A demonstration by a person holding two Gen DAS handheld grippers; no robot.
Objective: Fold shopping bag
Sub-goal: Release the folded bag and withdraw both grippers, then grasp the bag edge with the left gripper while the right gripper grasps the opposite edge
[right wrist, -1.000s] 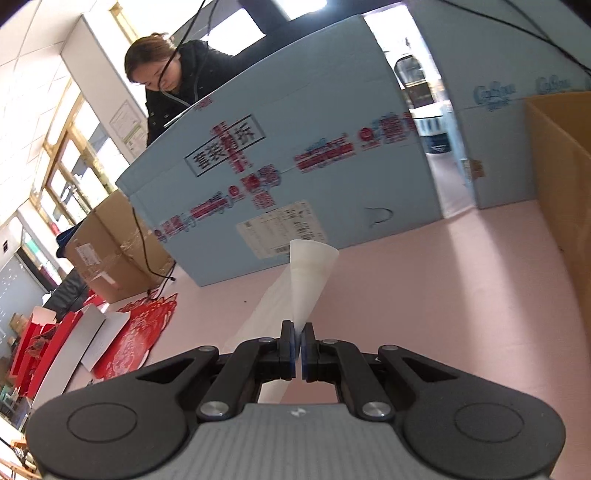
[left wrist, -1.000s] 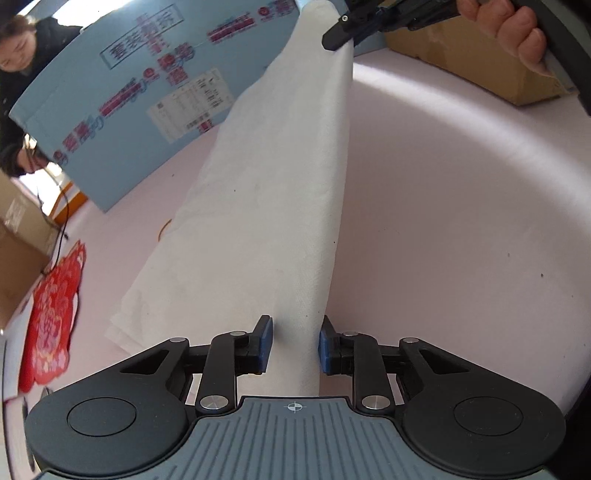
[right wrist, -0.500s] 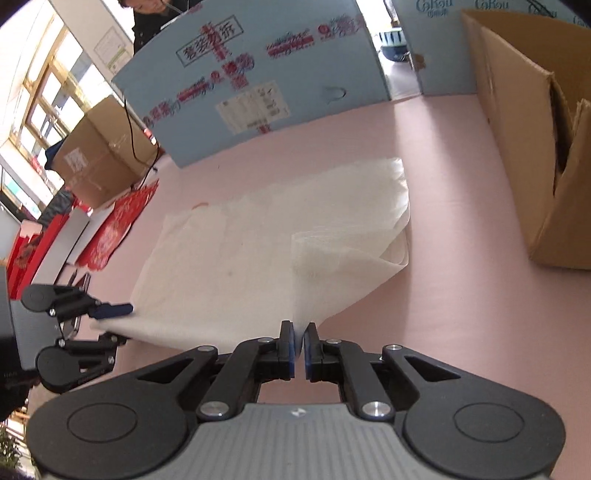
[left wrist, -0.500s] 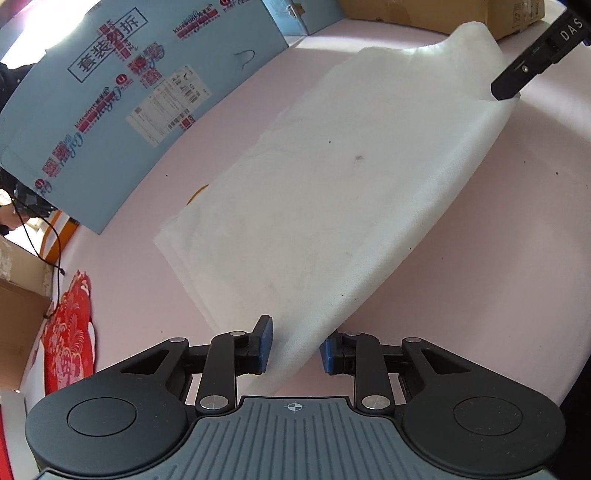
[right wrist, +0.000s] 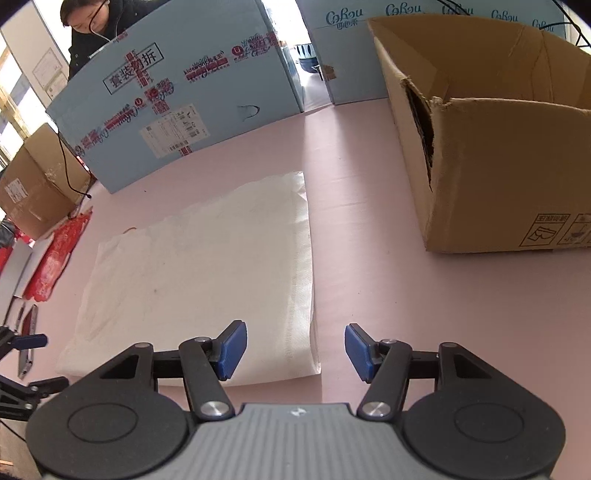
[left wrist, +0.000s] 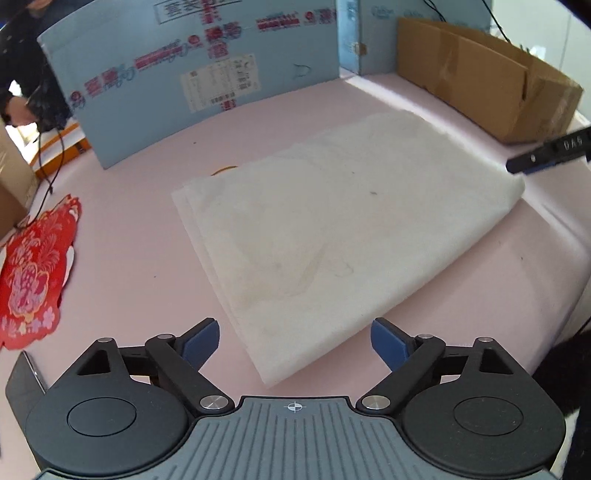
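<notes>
A white fabric shopping bag (left wrist: 332, 236) lies folded flat on the pink table (left wrist: 140, 236). My left gripper (left wrist: 295, 343) hovers over the bag's near corner, its jaws opening wide, and the blue pads press on nothing. In the right wrist view the same bag (right wrist: 199, 273) lies flat with its near right corner between the spreading jaws of my right gripper (right wrist: 293, 350), pads clear of the cloth. The right gripper's fingertip (left wrist: 546, 157) also shows at the bag's far right corner in the left wrist view. The left gripper's fingers (right wrist: 26, 341) show at the left edge.
A large light-blue carton (left wrist: 192, 74) stands along the table's back edge. An open brown cardboard box (right wrist: 487, 147) sits to the right of the bag. A red paper decoration (left wrist: 33, 273) lies at the left. A person (right wrist: 99, 26) stands behind the blue carton.
Both grippers have let go of the bag and their jaws have opened. The bag, held up a second ago, has come down and now lies flat and folded on the table.
</notes>
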